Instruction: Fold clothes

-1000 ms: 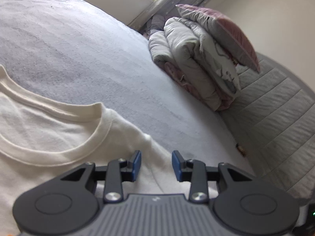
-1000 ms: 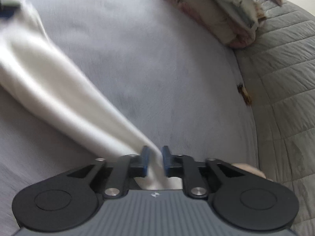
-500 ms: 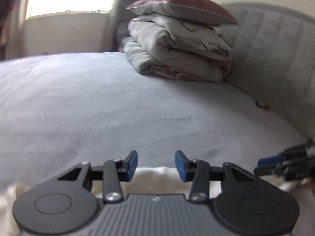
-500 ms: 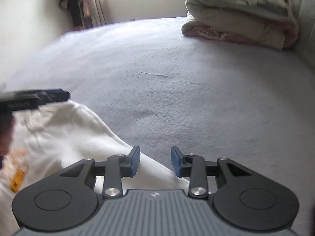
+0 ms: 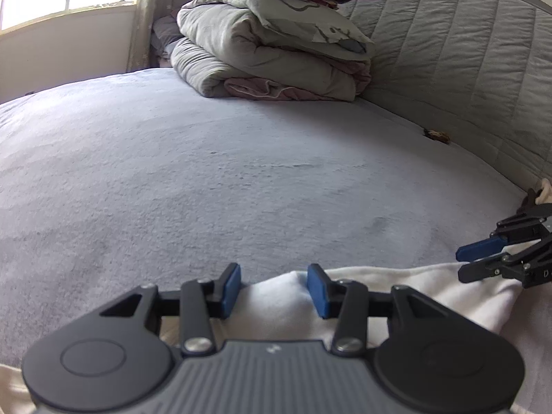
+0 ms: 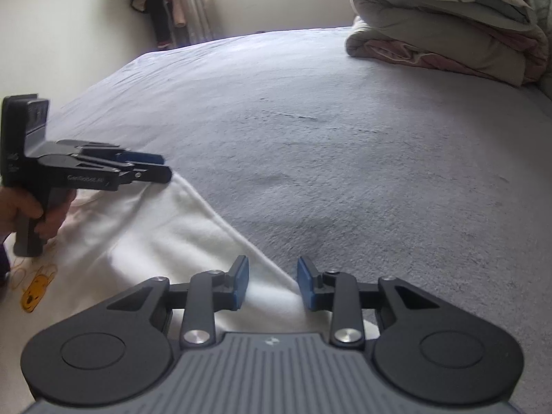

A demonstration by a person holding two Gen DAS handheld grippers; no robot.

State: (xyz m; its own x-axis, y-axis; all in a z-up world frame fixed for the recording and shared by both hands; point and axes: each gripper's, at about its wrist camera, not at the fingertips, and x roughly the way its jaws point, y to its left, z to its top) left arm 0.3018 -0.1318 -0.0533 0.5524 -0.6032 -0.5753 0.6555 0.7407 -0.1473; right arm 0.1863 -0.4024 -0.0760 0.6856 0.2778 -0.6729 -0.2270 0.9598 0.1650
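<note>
- A second ago the left wrist view was tilted and showed a ribbed neckline right before the pads; now it sits level and only a plain hump of the white garment (image 5: pixel 276 296) rises between them.
- The left gripper (image 5: pixel 274 289) has widened since that earlier frame; its blue pads stand apart with the cloth between them, though whether they press on it I cannot tell.
- In the right wrist view, blurred a second ago, the picture is now sharp: the right gripper (image 6: pixel 272 284) stands with its fingers spread, the garment's slanting edge running in between them, apparently untouched by either pad.
- The garment lies on the near part of the bed (image 6: pixel 345 138), stretched between the two grippers; a small yellow cartoon print (image 6: pixel 34 291) shows near its left side.
- A hand (image 6: pixel 24 214) grips the left tool's handle.
- Beyond the cloth edge the bed surface is wide and bare up to the folded bedding (image 5: pixel 276 51) stacked at the far end, beside the quilted headboard (image 5: pixel 465 51).
- A small brown scrap (image 5: pixel 437 135) lies at the seam where bed meets headboard.
- The bed cover is a short, nappy grey-lilac pile; the garment is soft, matte and smooth; the bedding is puffy and rounded.
</note>
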